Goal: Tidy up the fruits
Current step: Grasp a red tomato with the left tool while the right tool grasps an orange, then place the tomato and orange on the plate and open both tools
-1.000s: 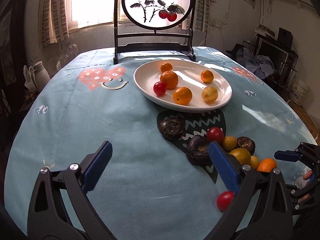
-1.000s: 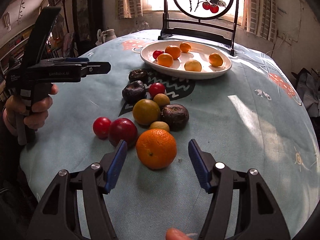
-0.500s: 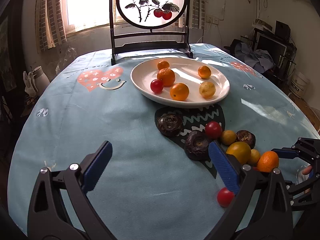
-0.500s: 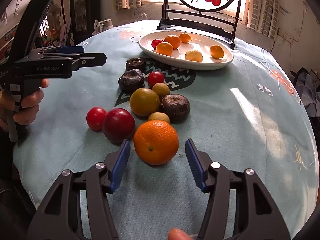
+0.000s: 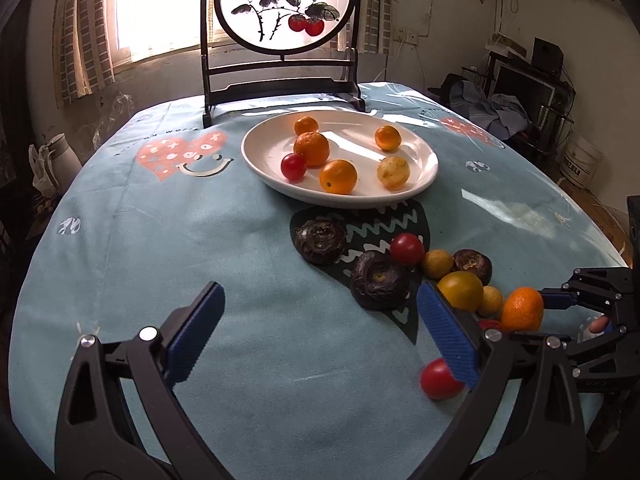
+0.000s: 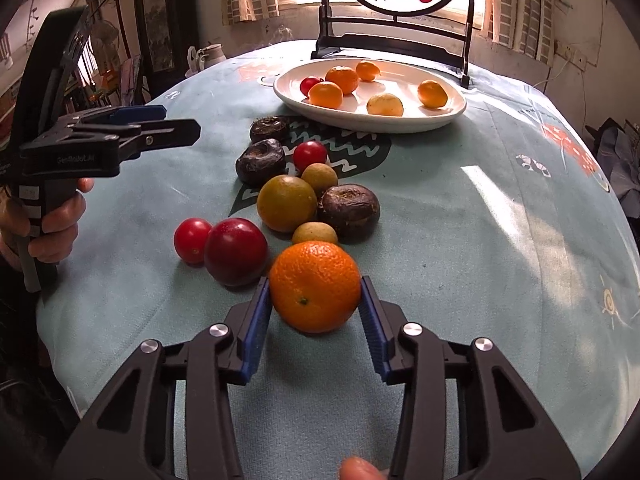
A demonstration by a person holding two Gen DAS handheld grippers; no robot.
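A large orange (image 6: 315, 286) is seen between the blue fingers (image 6: 256, 320) of the right gripper (image 6: 316, 322), resting on the counter (image 6: 460, 240) at its near edge. The fingers are closing in on it: both pads are seen right at the fruit's sides, so the orange is taken as grasped, though it sits on the cloth and is not lifted.

Just behind the orange a loose cluster of fruit is laid out: a dark red plum (image 6: 236, 251) touching a small red tomato (image 6: 192, 240) to its left, a greenish-yellow citrus (image 6: 287, 203), two small yellow-green fruits (image 6: 315, 233), a dark brown wrinkled fruit (image 6: 349, 208), another red tomato (image 6: 309, 154) and two more dark wrinkled fruits (image 6: 261, 162) further back.

Beyond the cluster a white oval plate (image 6: 400, 122) is placed, in which four oranges, one red tomato and one pale yellow fruit are held, all apart from the rim. A dark wooden screen stand (image 6: 394, 46) is stood behind the plate.

The left gripper (image 5: 320, 336) is held above bare cloth to the left of the cluster, its fingers (image 5: 196, 332) spread wide and released, with nothing between them; a hand (image 6: 56, 224) is wrapped around its handle
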